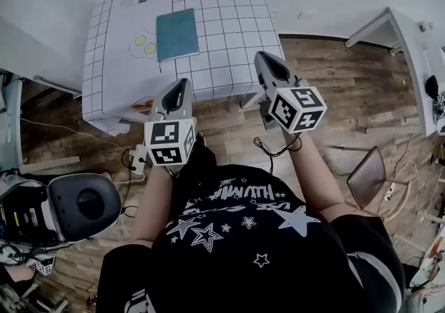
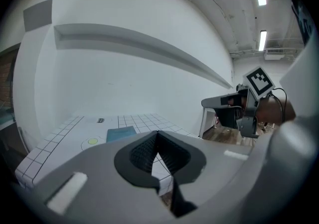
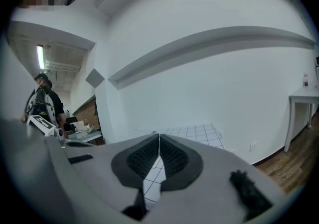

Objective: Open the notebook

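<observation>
A closed teal notebook [image 1: 176,33] lies flat on the white gridded table [image 1: 229,19], a little left of its middle. It shows small and far in the left gripper view as the notebook [image 2: 120,133]. My left gripper [image 1: 181,86] hovers at the table's near edge, short of the notebook, jaws shut with nothing between them [image 2: 157,134]. My right gripper [image 1: 270,61] is over the near right part of the table, also shut and empty [image 3: 158,136]. Neither touches the notebook.
Two green-yellow circles [image 1: 144,44] are printed left of the notebook. A grey machine [image 1: 83,204] stands on the wooden floor at the left, a white side table [image 1: 400,33] at the right, a brown chair [image 1: 367,176] nearer. A bystander [image 3: 44,102] stands far left.
</observation>
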A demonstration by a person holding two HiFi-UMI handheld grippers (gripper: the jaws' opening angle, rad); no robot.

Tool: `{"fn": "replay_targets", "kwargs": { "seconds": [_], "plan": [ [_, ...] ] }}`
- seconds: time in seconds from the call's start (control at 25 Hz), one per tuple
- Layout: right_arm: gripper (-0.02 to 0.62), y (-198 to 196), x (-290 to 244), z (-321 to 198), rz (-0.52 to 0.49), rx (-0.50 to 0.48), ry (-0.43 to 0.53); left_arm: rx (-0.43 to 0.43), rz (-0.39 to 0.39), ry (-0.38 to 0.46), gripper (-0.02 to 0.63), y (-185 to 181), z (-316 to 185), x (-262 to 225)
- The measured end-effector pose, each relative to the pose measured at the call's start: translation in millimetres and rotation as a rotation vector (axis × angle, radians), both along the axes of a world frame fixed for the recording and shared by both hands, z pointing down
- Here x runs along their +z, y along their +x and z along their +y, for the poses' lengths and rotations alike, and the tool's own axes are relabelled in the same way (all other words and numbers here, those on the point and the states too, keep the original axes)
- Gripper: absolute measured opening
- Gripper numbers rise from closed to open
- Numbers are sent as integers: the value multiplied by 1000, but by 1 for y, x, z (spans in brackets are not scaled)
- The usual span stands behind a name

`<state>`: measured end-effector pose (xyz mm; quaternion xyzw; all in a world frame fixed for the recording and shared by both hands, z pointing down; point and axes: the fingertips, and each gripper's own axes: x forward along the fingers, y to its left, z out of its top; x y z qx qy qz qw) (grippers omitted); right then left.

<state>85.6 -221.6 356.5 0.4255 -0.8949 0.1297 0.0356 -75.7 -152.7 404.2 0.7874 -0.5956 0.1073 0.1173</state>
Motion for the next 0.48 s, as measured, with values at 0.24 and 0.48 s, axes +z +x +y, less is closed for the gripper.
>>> {"fn": "replay_targets", "kwargs": {
  "seconds": [0.24, 0.48],
  "plan": [
    [17, -32, 5, -44, 35, 45, -18, 32, -63, -5, 63, -32, -49, 14],
    [17, -55, 19, -74, 66, 88, -52, 113, -166, -29, 182, -46, -85, 45]
  ]
}}
